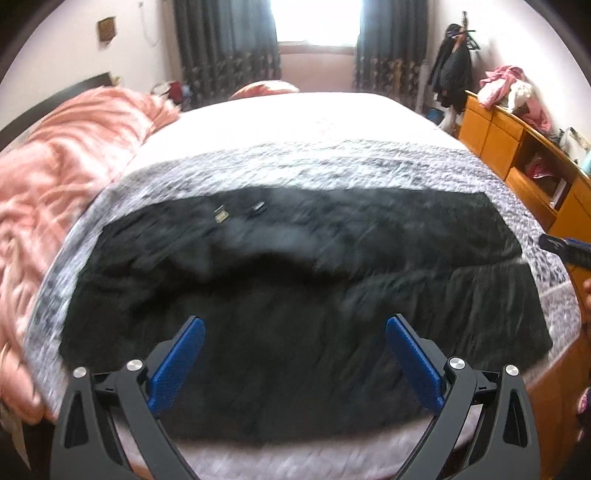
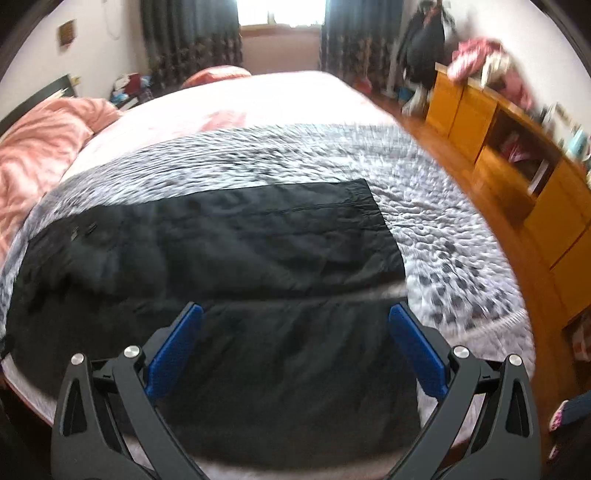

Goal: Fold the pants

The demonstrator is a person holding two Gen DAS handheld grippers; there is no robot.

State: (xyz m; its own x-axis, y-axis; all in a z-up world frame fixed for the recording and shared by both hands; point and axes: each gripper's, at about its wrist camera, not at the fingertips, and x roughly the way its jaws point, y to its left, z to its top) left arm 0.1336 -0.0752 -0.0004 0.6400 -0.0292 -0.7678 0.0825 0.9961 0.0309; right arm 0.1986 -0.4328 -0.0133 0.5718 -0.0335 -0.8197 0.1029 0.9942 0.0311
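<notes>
Black pants [image 1: 295, 295] lie spread flat across the grey-and-white patterned bedspread [image 1: 295, 170], waist to the left, both legs running to the right, side by side. They also show in the right wrist view [image 2: 240, 295], leg ends at the right. My left gripper [image 1: 295, 325] is open and empty above the near leg, close to the waist end. My right gripper [image 2: 295, 314] is open and empty above the near leg, close to its end. The right gripper's tip shows at the right edge of the left wrist view [image 1: 565, 251].
A pink duvet [image 1: 66, 177] is heaped on the bed's left. An orange wooden cabinet [image 1: 517, 155] with clothes on top stands to the right, across a strip of wooden floor [image 2: 491, 221]. A curtained window [image 1: 314, 22] is at the far wall.
</notes>
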